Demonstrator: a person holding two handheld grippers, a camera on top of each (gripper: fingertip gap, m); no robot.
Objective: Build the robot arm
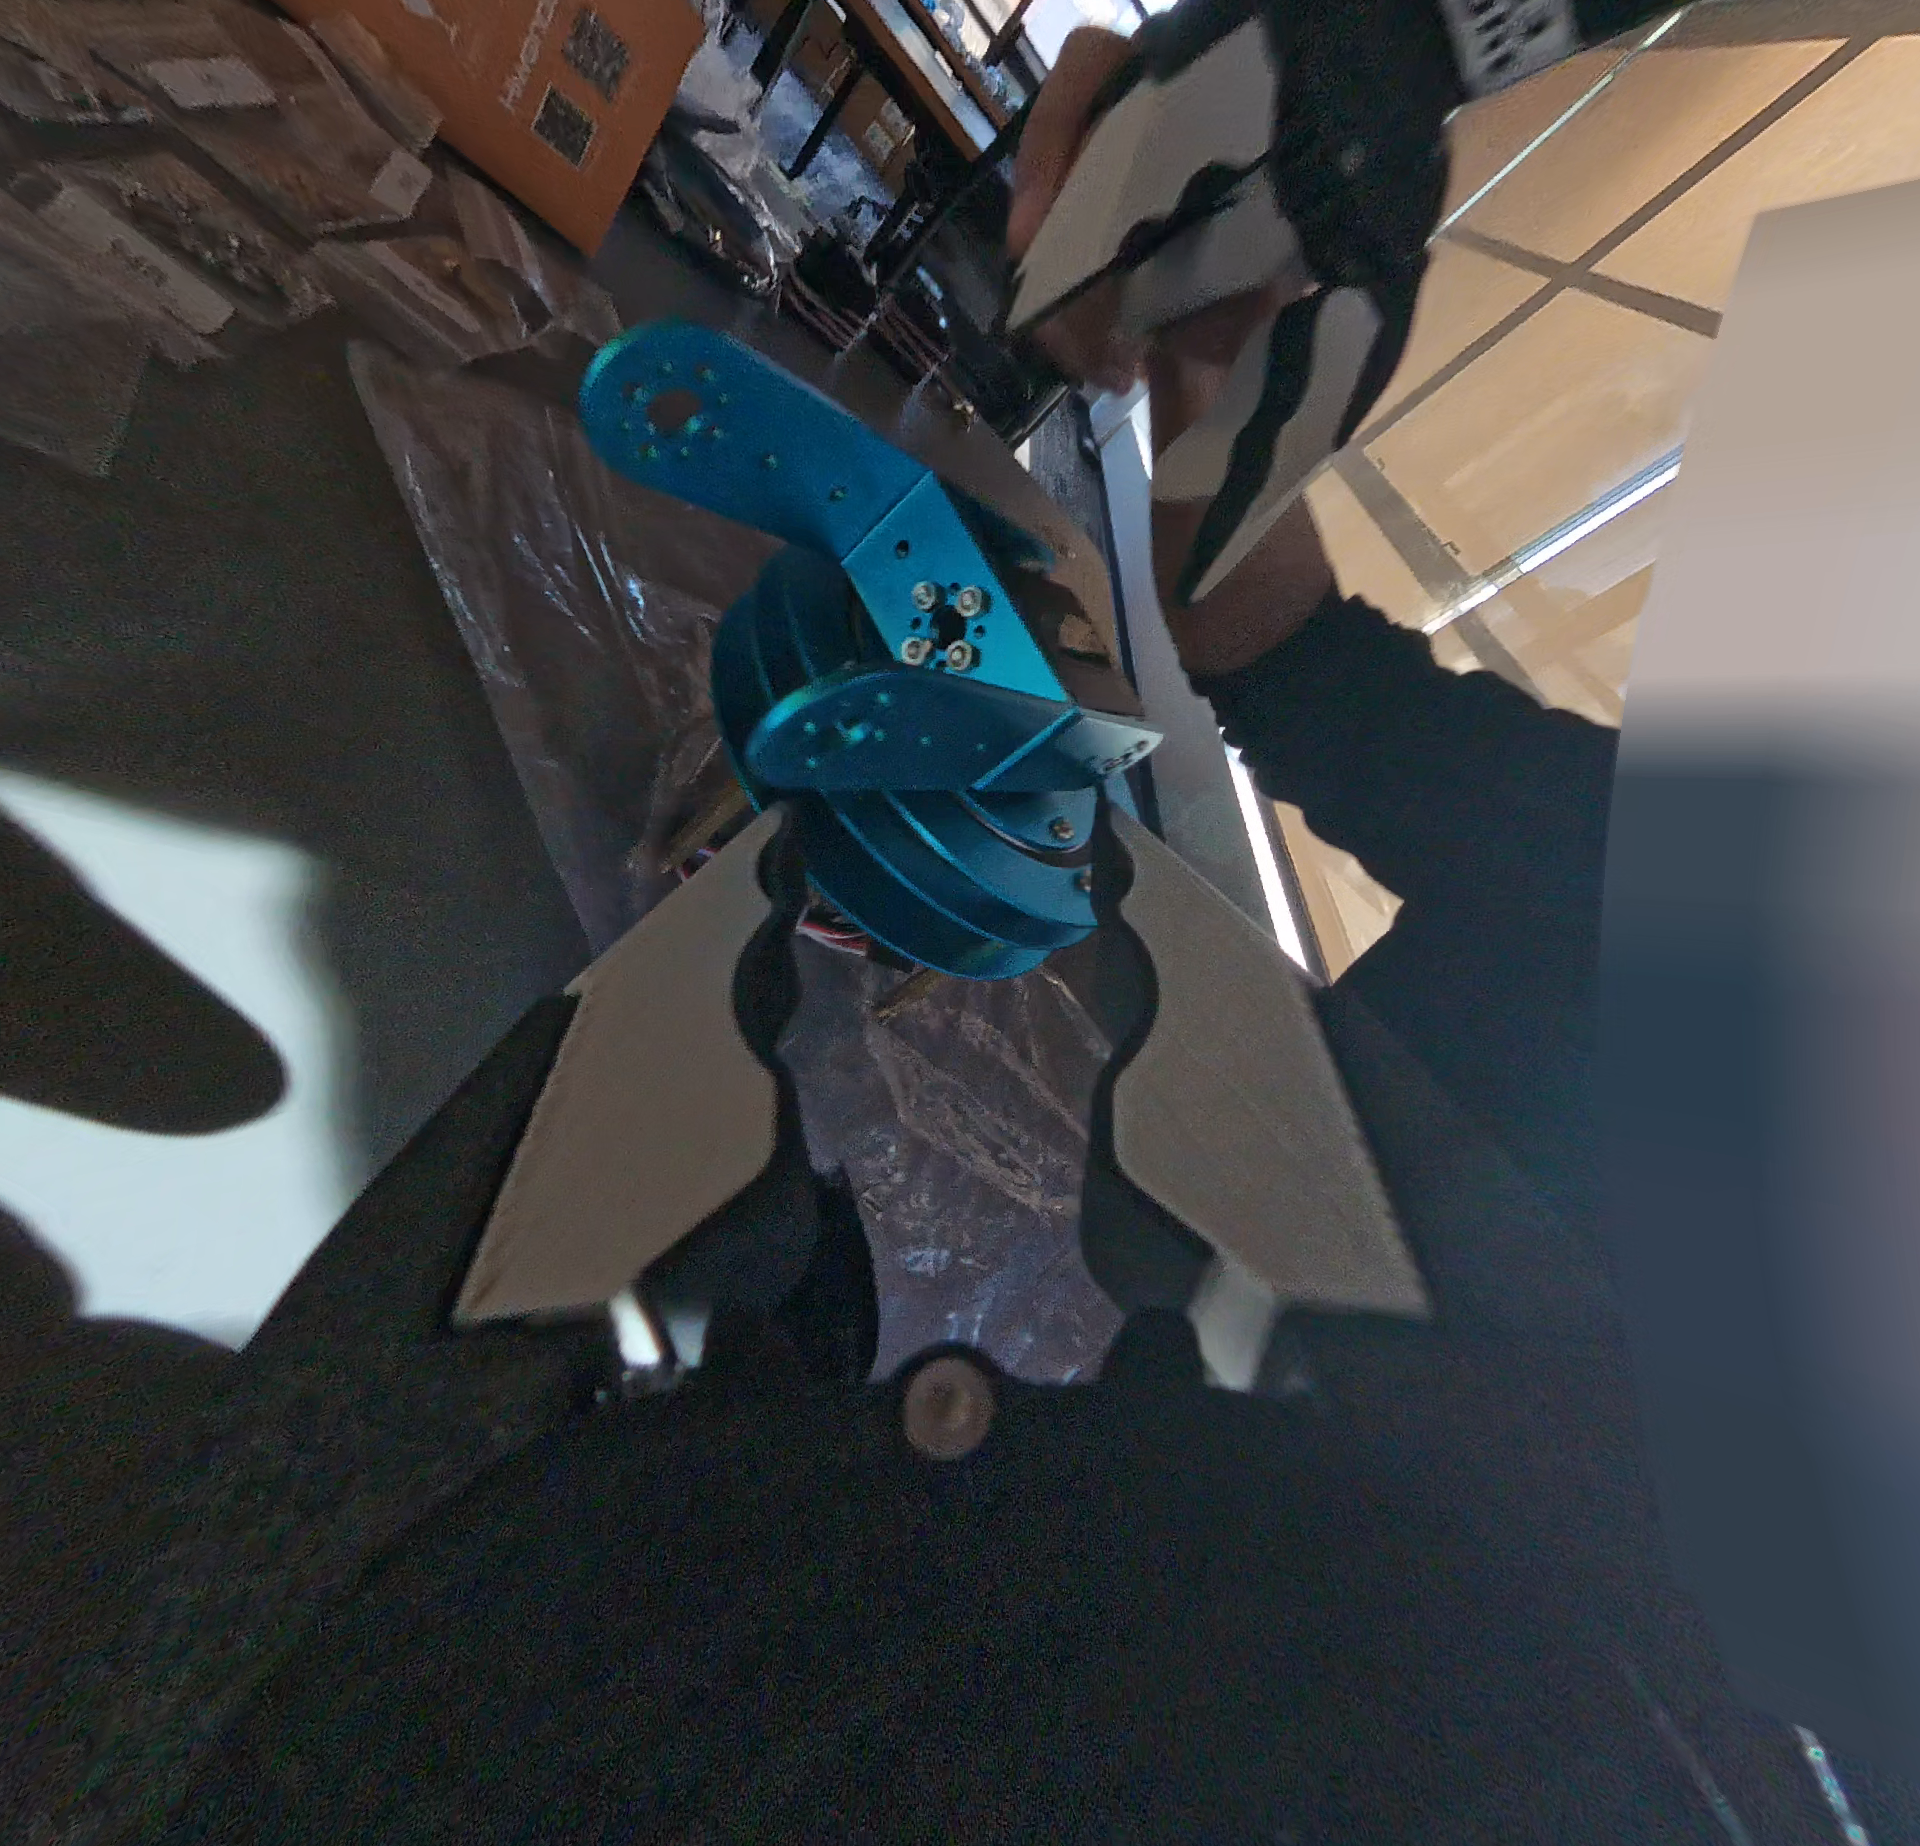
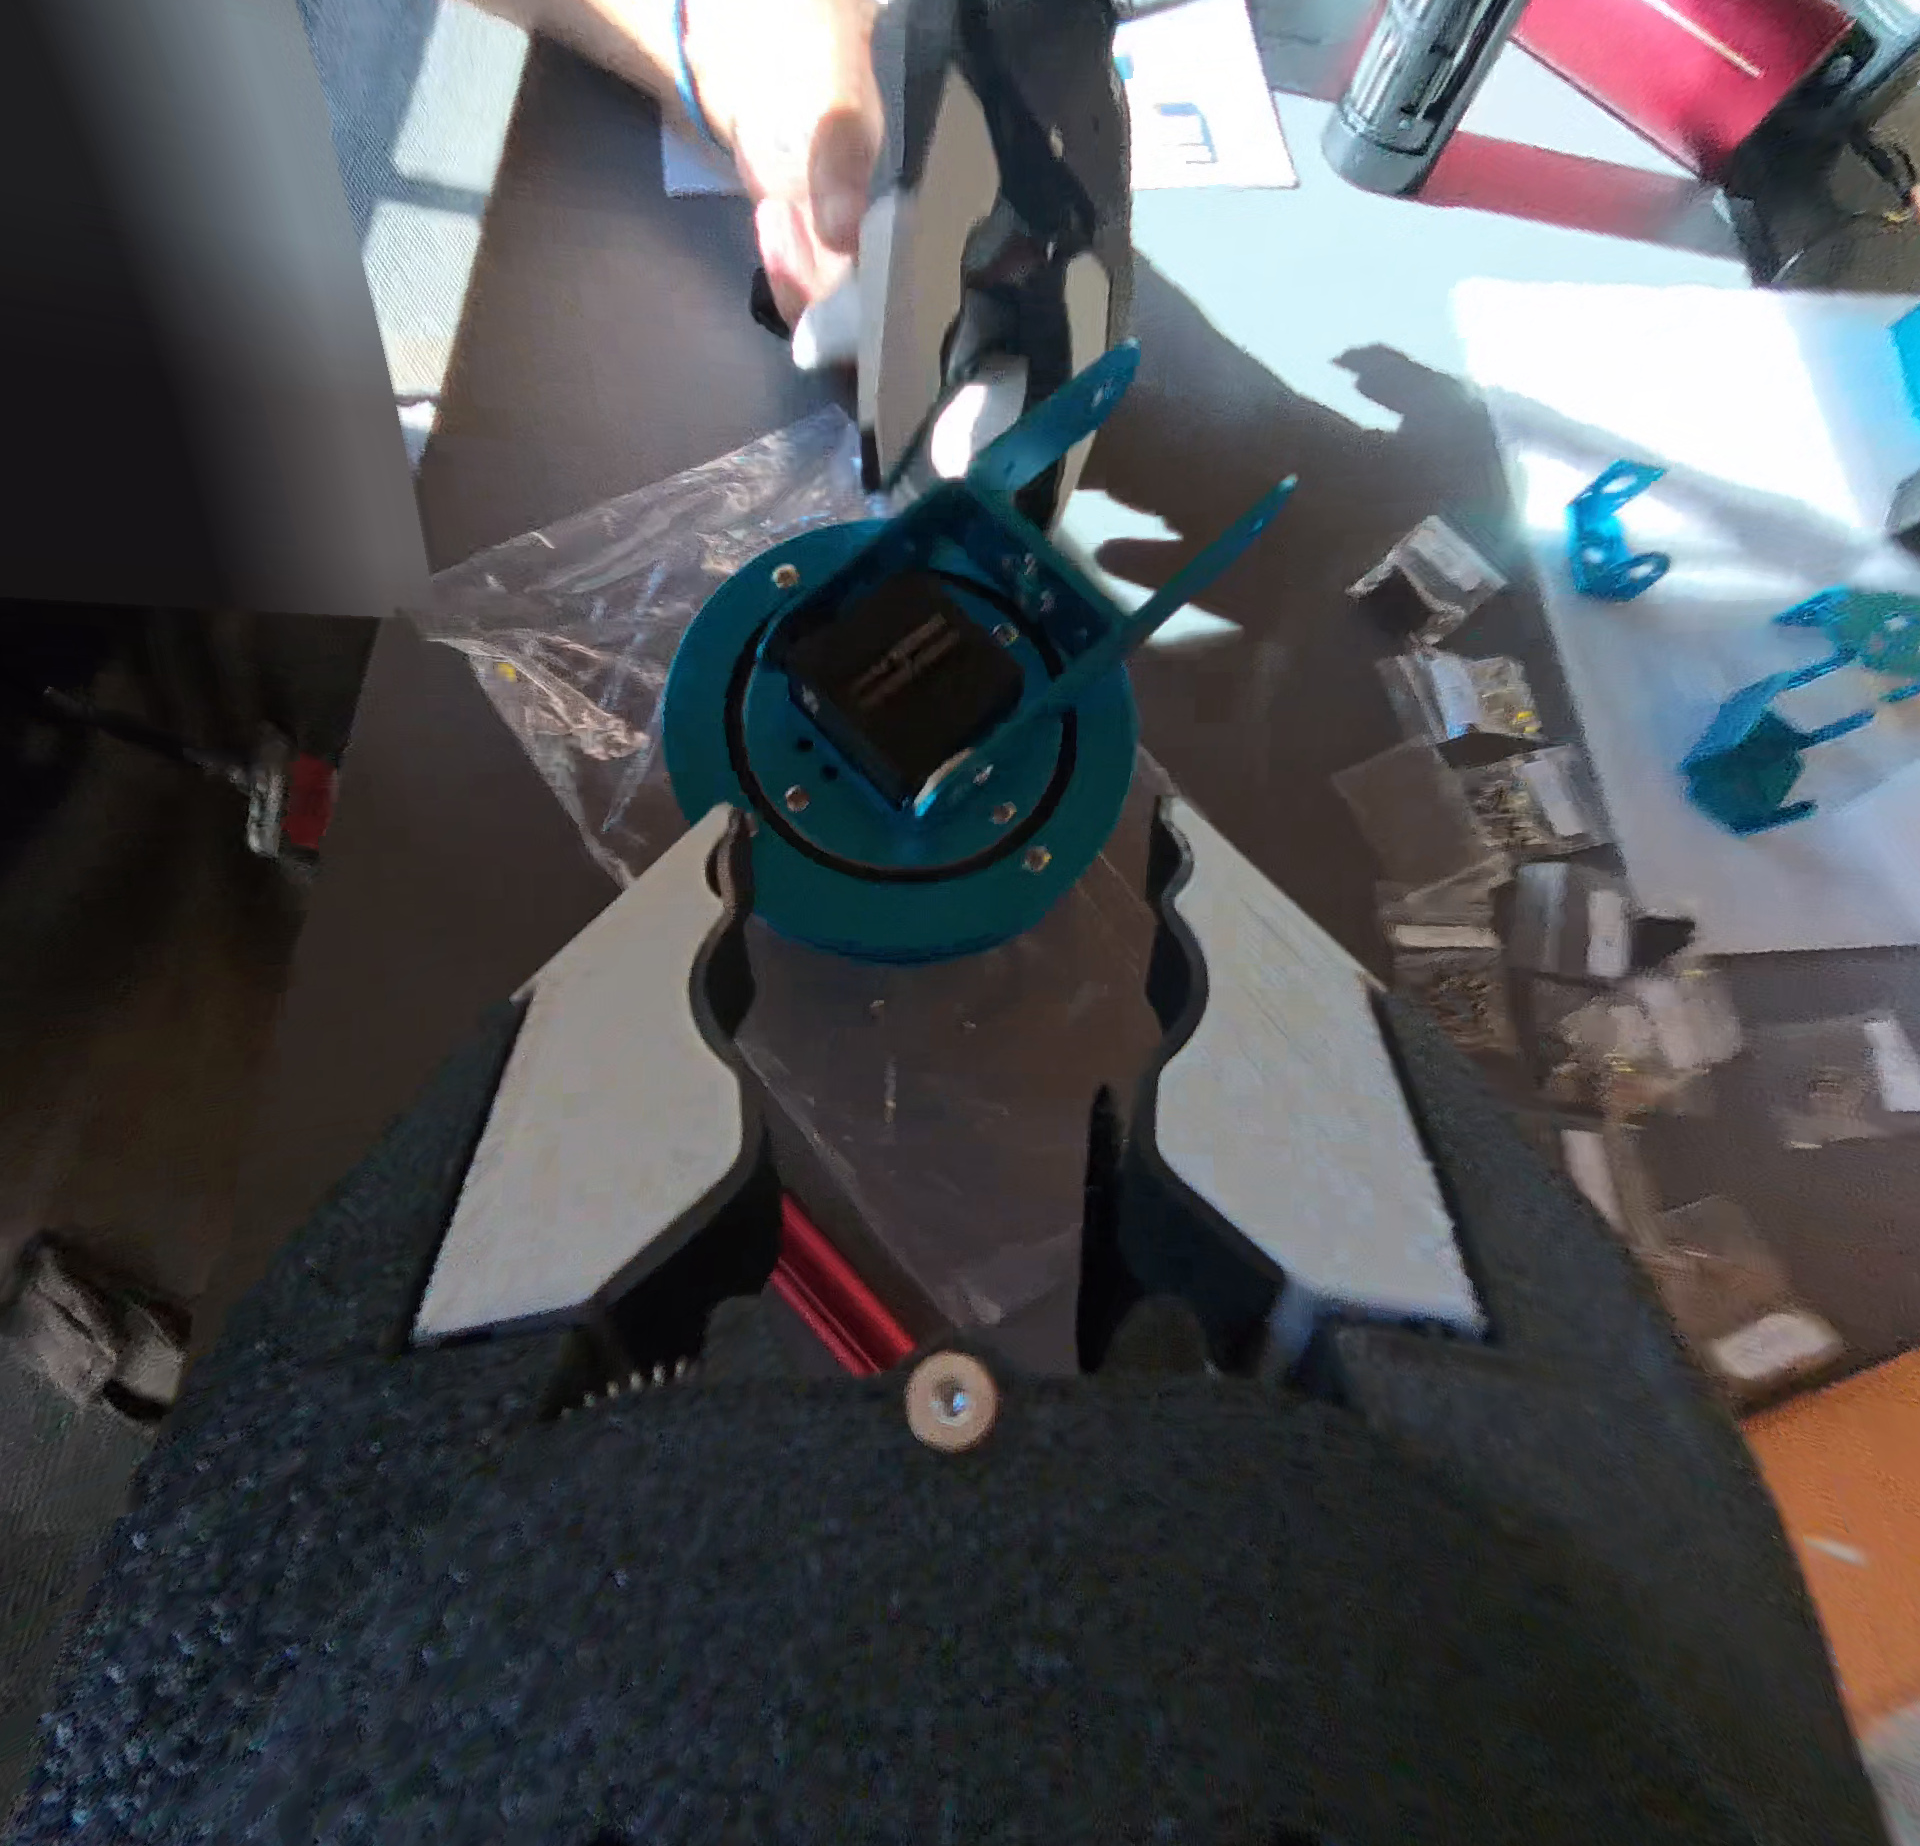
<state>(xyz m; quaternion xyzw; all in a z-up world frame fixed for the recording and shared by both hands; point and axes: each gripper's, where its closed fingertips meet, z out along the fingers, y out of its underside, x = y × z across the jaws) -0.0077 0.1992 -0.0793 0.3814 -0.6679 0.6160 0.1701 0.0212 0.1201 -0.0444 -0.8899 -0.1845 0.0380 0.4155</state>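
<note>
A blue round base [image 1: 914, 892] carries a black servo [image 2: 894, 684] and a blue U-bracket [image 1: 904, 570] with two holed arms. It stands on a clear plastic bag [image 2: 582, 612] on the dark table. My left gripper [image 1: 948, 822] has its fingertips on both sides of the base's near rim and seems to touch it; in the right wrist view [image 2: 966, 497] it sits at the base's far edge behind the bracket. My right gripper [image 2: 945, 814] is open above the base [image 2: 717, 757], holding nothing. It also shows in the left wrist view [image 1: 1101, 461], jaws apart, at the upper right.
Small bags of hardware [image 2: 1507, 778] lie right of the base. Loose blue brackets [image 2: 1766, 747] rest on white paper. A red and black device [image 2: 1621, 51] is at the far right. A cardboard box [image 1: 499, 61] stands behind. The table edge [image 1: 1174, 653] runs beside the base. The left gripper's tips are roughly 10 cm from the right gripper's.
</note>
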